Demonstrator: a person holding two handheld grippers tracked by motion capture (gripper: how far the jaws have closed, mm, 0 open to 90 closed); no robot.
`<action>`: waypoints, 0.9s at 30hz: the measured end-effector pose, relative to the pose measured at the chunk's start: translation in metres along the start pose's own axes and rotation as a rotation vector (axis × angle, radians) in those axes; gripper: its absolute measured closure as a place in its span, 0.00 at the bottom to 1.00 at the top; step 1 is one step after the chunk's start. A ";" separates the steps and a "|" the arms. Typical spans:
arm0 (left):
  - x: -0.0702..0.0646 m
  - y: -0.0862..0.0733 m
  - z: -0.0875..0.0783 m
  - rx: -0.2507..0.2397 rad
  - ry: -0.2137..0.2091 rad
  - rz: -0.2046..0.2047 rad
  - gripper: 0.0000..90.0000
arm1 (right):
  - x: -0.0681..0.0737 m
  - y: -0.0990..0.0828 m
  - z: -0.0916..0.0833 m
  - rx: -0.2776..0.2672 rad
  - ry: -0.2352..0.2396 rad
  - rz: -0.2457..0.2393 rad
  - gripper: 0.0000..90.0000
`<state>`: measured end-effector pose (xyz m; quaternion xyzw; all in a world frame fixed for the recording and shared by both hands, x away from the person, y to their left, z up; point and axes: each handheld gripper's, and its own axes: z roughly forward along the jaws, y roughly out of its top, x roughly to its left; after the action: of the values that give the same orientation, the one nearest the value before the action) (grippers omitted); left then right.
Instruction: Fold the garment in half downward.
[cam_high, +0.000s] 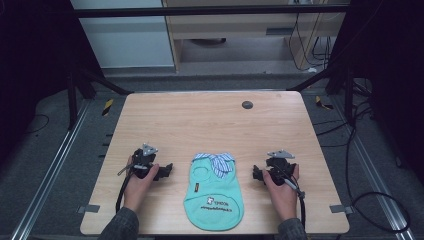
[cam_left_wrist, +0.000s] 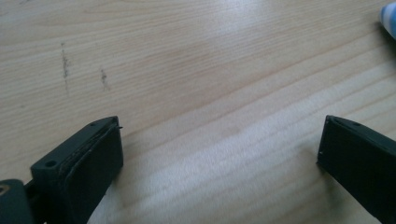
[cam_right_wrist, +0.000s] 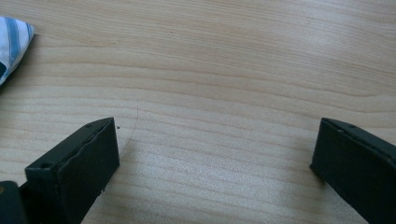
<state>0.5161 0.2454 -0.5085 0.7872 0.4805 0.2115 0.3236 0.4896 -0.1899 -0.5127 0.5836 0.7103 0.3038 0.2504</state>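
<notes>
Teal garment (cam_high: 214, 192) between both spread claws

My work surface is a light wooden table (cam_high: 210, 115) with rounded corners and visible grain. A small teal pet garment (cam_high: 214, 192) with a blue-and-white striped collar lies flat at the near middle, hem toward me, printed lettering on its lower part. My two hands rest on the tabletop, one at each side of the garment and apart from it. A dark round disc (cam_high: 247, 104) sits near the far edge. Two grey tabs (cam_high: 88, 208) mark the near corners.
</notes>
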 end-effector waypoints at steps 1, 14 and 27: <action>-0.001 -0.002 -0.002 0.002 -0.002 0.005 0.00 | 0.000 0.000 0.000 -0.001 0.004 0.002 0.01; 0.001 -0.006 -0.010 -0.005 -0.060 0.062 0.04 | -0.001 -0.002 -0.002 -0.001 0.015 -0.007 0.01; -0.027 0.019 -0.034 -0.025 -0.119 0.131 0.04 | 0.011 0.010 -0.025 -0.058 0.081 -0.093 0.26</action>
<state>0.4940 0.2251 -0.4721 0.8240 0.4051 0.1912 0.3468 0.4765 -0.1813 -0.4883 0.5295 0.7370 0.3360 0.2520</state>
